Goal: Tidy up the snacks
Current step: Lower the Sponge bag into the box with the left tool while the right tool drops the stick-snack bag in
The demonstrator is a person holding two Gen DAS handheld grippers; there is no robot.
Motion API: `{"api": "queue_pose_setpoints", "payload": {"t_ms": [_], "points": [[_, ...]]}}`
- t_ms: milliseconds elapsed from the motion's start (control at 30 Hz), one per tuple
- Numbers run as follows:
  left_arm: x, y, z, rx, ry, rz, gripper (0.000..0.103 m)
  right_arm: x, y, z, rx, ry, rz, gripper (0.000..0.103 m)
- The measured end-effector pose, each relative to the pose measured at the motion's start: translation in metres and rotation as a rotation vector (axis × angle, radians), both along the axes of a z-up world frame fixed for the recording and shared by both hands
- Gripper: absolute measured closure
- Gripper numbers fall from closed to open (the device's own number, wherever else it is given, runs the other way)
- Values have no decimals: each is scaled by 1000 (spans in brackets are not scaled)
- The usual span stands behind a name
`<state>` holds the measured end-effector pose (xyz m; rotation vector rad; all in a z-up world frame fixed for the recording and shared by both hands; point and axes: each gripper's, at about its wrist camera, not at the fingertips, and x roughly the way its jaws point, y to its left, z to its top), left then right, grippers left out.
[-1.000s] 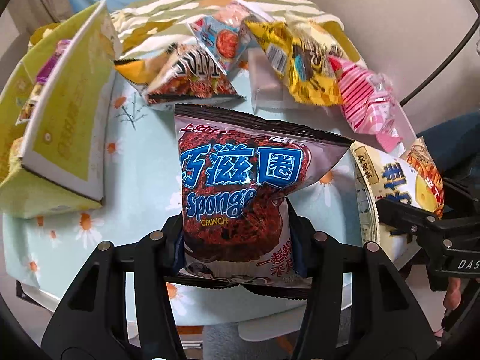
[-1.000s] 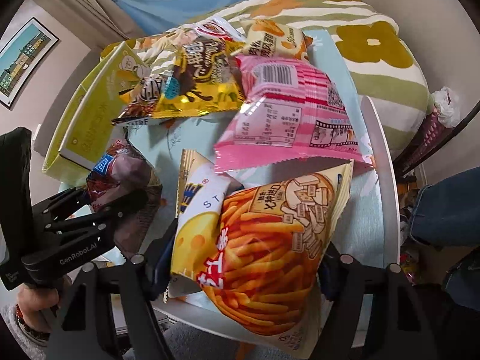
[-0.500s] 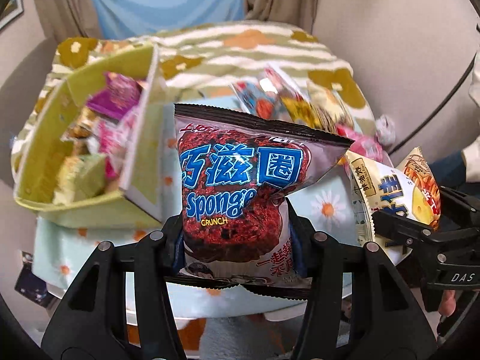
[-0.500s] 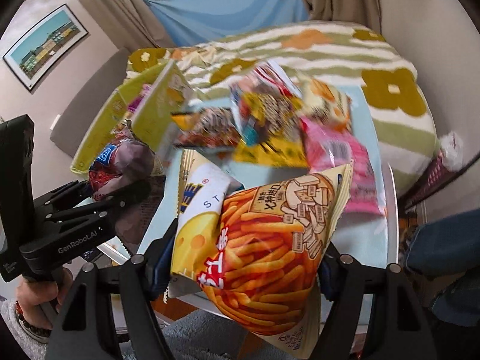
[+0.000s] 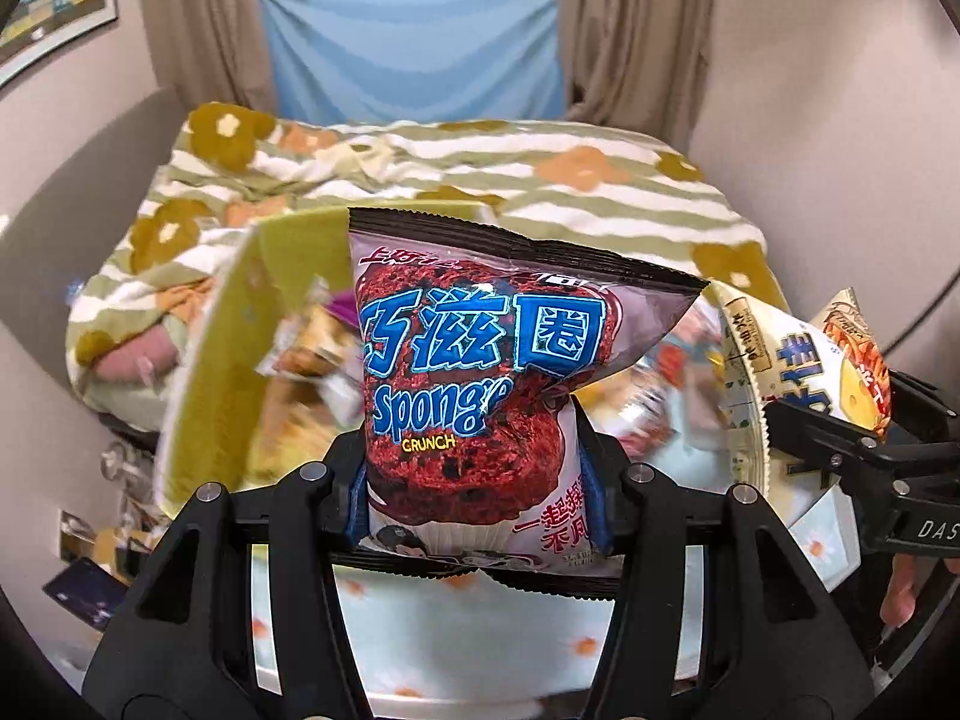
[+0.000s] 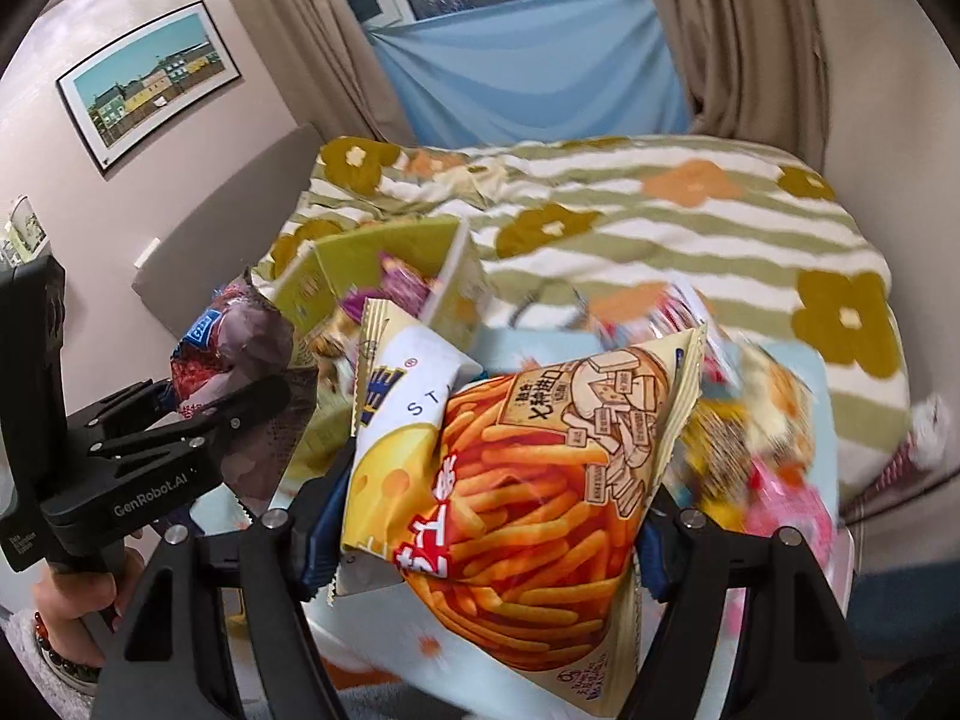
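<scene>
My left gripper is shut on a purple and red Sponge Crunch bag, held upright in the air in front of the green box. The box holds several snack packs. My right gripper is shut on a yellow and orange cheese stick bag, lifted above the table. That bag also shows at the right of the left wrist view. The left gripper with its bag shows at the left of the right wrist view, near the green box.
Loose snack bags lie blurred on the daisy tablecloth to the right. A bed with a striped flower blanket stands behind the table. Curtains and a blue sheet cover the window at the back.
Both grippers have risen and tilted up with their bags; the view swung from the table top to the bed and window. The green box now lies straight behind the Sponge Crunch bag.
</scene>
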<state>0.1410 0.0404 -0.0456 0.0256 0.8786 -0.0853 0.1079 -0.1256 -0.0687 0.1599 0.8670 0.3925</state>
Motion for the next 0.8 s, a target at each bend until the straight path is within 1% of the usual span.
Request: {"api": "queue_pose_setpoints", "payload": {"t_ms": [133,267,400,567,600,633,667,700,767,800], "points": [[33,45,0,1,15,34,52,32,36,6,-4,-5,12,32],[68,83,-6,-2,44,43,52,58,66,7,-4,9,2,32],[102,108,-18,-3,76,25,52,83,97,2,-6,30,-18,32],[136,124,-41,-9,118,14,52,102,122,-10,-21,58,-31,32],[140,125,-44,-2,123,21,49,105,126,-12,-23,64,-31,32],[145,127,-48,3,127,29,30,106,128,-16,-27,72,-29,32],[146,127,-50,6,131,34,17,108,130,-18,-31,77,-28,32],[146,128,-50,11,126,43,0,109,133,-20,-39,83,-26,32],[141,132,-50,-7,104,36,0,109,134,-23,-53,89,-23,32],[139,132,-51,-17,111,29,0,109,133,-24,-56,91,-23,32]]}}
